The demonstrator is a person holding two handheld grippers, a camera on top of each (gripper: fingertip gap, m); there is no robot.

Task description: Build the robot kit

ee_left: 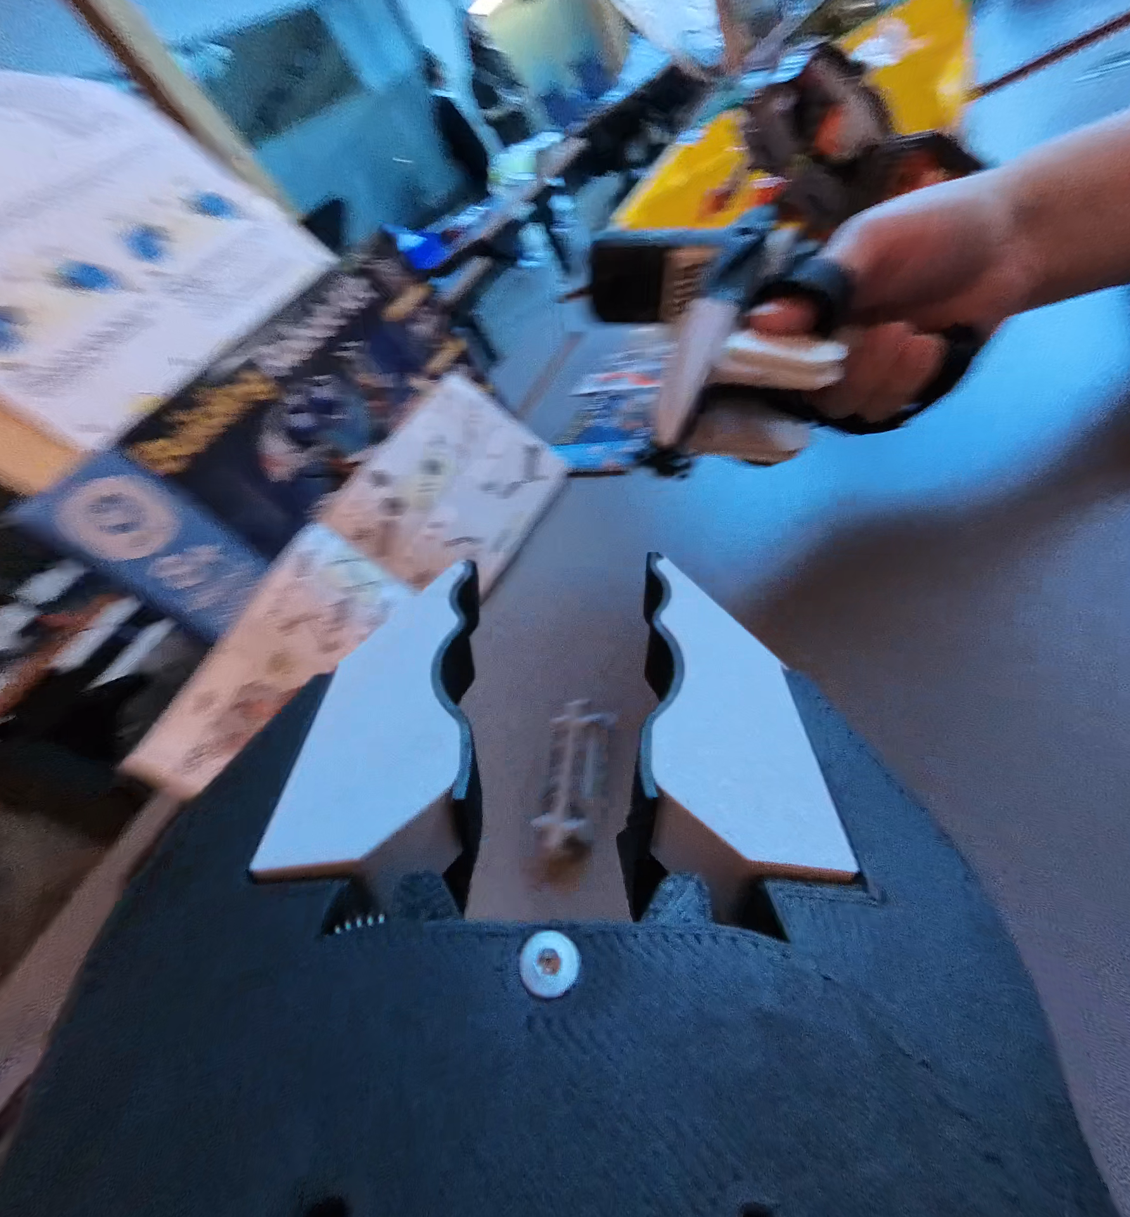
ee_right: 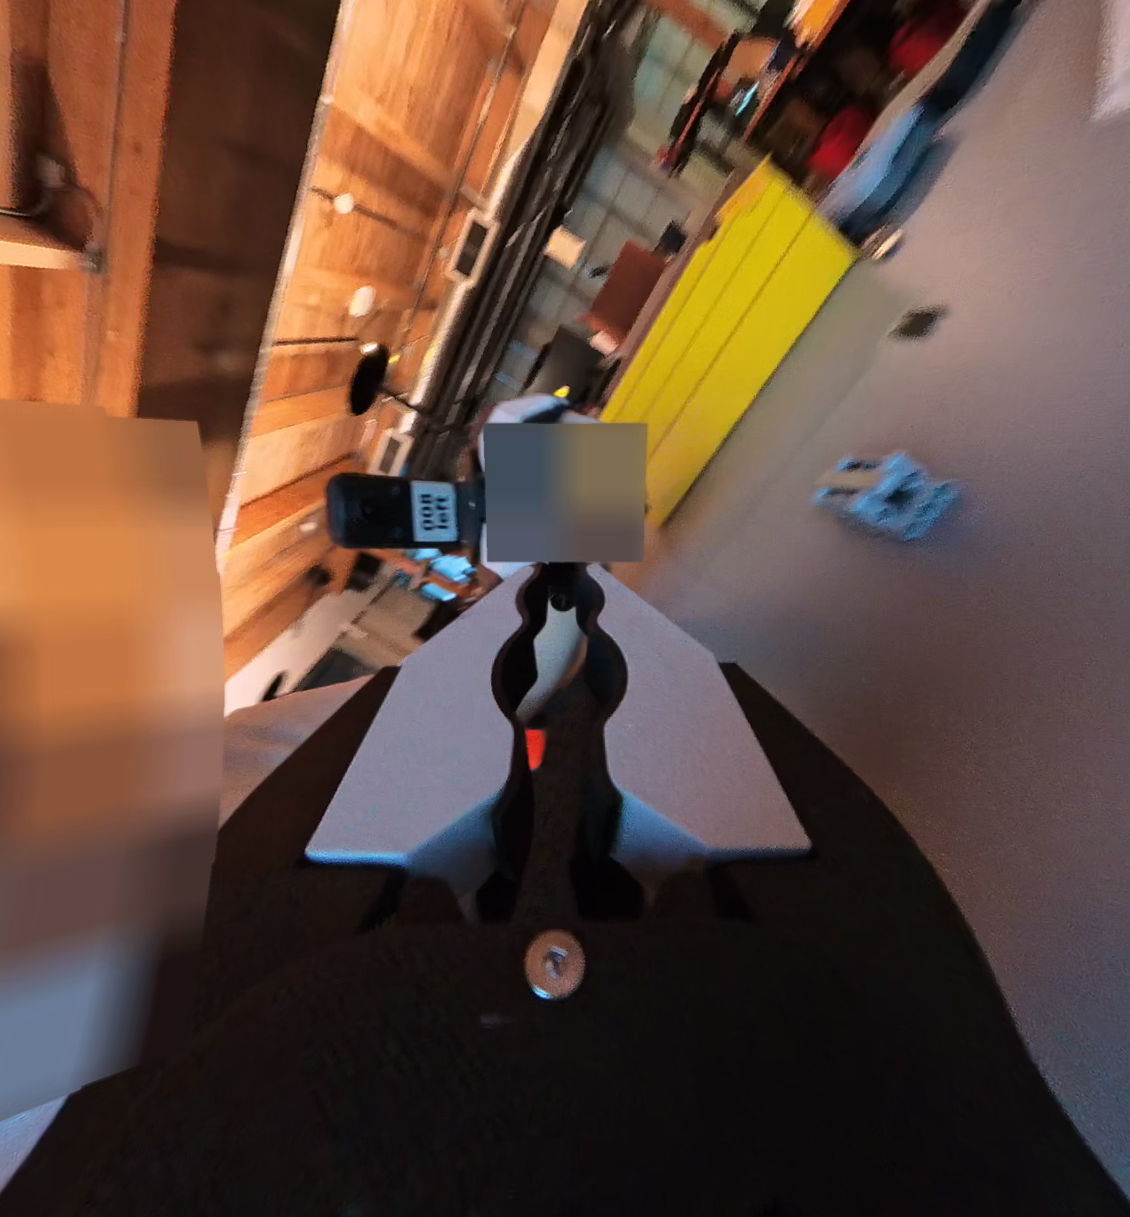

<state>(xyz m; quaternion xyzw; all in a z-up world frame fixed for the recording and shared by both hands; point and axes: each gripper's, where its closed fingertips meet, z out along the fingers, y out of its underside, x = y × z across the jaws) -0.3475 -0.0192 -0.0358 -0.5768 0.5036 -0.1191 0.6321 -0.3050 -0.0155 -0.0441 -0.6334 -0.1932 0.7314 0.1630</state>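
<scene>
Left claw point(ee_left: 559, 658) is spread, with nothing pinched, hung over the brown table point(ee_left: 878, 724). A small grey plastic part point(ee_left: 568, 790) is seen lying on the table between its fingers, blurred. Printed boards point(ee_left: 443, 487) are laid to the left. Right claw point(ee_right: 557, 632) is pressed together on a black item point(ee_right: 559, 816) with a red spot, gripped by a hand point(ee_left: 904, 309).

small grey part point(ee_left: 572, 784) on brown tabletop point(ee_left: 878, 724)
</scene>
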